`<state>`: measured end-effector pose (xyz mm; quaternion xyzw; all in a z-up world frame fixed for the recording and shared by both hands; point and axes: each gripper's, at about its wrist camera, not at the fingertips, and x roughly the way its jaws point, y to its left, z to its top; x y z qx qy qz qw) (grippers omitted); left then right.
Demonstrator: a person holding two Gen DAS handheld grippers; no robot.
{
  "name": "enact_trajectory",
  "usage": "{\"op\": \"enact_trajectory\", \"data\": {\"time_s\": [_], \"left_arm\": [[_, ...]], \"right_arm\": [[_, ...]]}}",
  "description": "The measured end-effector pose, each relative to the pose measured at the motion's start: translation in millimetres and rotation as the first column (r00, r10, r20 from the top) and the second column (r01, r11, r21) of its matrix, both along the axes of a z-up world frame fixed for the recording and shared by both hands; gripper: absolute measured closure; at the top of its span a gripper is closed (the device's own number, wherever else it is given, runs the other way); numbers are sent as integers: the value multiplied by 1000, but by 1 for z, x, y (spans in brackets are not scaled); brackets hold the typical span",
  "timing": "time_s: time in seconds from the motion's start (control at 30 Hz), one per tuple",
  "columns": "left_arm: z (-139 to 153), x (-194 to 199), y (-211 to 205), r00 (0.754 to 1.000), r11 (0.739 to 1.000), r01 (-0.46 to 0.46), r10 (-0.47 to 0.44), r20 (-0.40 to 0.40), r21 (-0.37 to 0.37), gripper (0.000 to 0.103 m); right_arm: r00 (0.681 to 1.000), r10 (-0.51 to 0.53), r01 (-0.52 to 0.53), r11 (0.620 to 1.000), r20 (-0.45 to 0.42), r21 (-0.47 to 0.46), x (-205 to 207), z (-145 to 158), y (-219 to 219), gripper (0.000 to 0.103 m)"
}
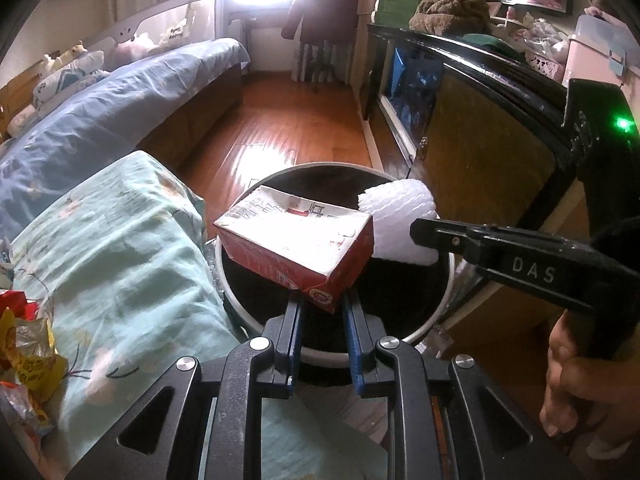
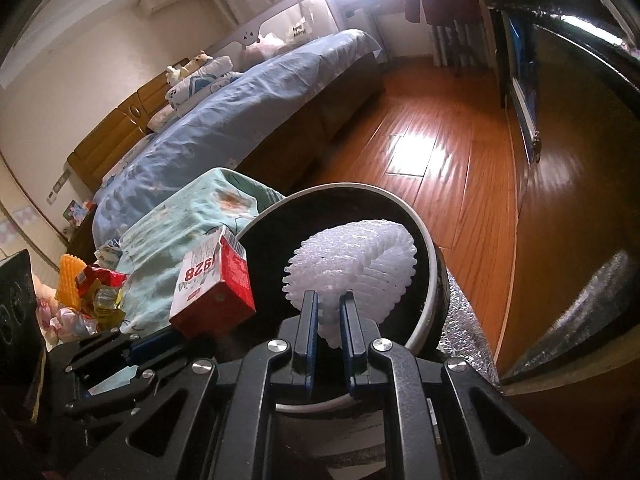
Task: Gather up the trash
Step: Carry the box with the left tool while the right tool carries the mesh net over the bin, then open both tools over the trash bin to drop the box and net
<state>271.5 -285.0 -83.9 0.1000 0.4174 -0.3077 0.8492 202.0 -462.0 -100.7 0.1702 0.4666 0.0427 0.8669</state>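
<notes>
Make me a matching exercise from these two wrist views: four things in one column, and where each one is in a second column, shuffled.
Things:
1. red and white carton
2. white foam net
3. trash bin
4. crumpled wrappers

Places:
A. on the floral cloth
B. between the right gripper fingers
C. on the wooden floor, under both grippers
D. pinched by the left gripper

Pairs: 1-D, 2-B, 3-C, 4-A

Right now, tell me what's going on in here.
A person is clearing trash with a handheld gripper in each hand. The left gripper is shut on a corner of a red and white carton, and the right gripper is shut on a white foam net sleeve. Both are held over the open round bin beside the bed, not yet dropped. More wrappers lie on the green cloth nearby.
</notes>
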Motion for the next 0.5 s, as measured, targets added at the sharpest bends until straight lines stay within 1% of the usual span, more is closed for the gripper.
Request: {"op": "enact_trajectory", "data": {"time_s": [0.1, 0.13, 0.17, 0.2, 0.23, 0.27, 0.3, 0.33, 0.37, 0.43, 0.47, 0.5], "left_arm": [[0, -1, -2, 1000, 1000, 5, -5, -8, -1, 84], [1, -1, -2, 1000, 1000, 6, -6, -8, -1, 83], [2, -3, -1, 1000, 1000, 1, -1, -3, 0, 79], [4, -6, 0, 1000, 1000, -3, 3, 1, -2, 76], [4, -7, 2, 1000, 1000, -8, 8, 4, -6, 67], [5, -9, 5, 1000, 1000, -19, 19, 6, -11, 57], [6, -11, 11, 1000, 999, -26, 26, 7, -19, 54], [7, -13, 16, 999, 999, -37, 38, 7, -28, 52], [6, -15, 22, 999, 998, -53, 53, 0, -32, 50], [4, -20, 34, 996, 995, -85, 84, -20, -43, 48], [3, -24, 44, 994, 993, -108, 107, -29, -56, 47], [3, -27, 50, 992, 990, -125, 123, -34, -62, 45]], "right_arm": [[1000, -2, 2, 1000, -9, 9, 2, -1, -1, 86], [1000, -5, 5, 1000, -13, 15, 2, -2, -2, 81], [1000, -9, 9, 1000, -14, 19, 3, -2, -3, 78], [1000, -15, 16, 1000, -13, 25, 3, -1, -4, 71], [1000, -18, 19, 999, -10, 28, 2, 0, -5, 63], [1000, -22, 22, 999, -6, 31, 1, 1, -5, 59], [1000, -24, 24, 999, -1, 34, 0, 3, -5, 53], [1000, -26, 26, 999, 2, 36, 0, 4, -5, 50], [1000, -28, 28, 999, 4, 37, -2, 5, -5, 50], [1000, -30, 30, 999, 9, 38, -4, 8, -2, 42], [999, -30, 29, 999, 13, 39, -6, 10, 0, 40], [999, -28, 27, 999, 21, 41, -8, 12, 3, 35]]}}
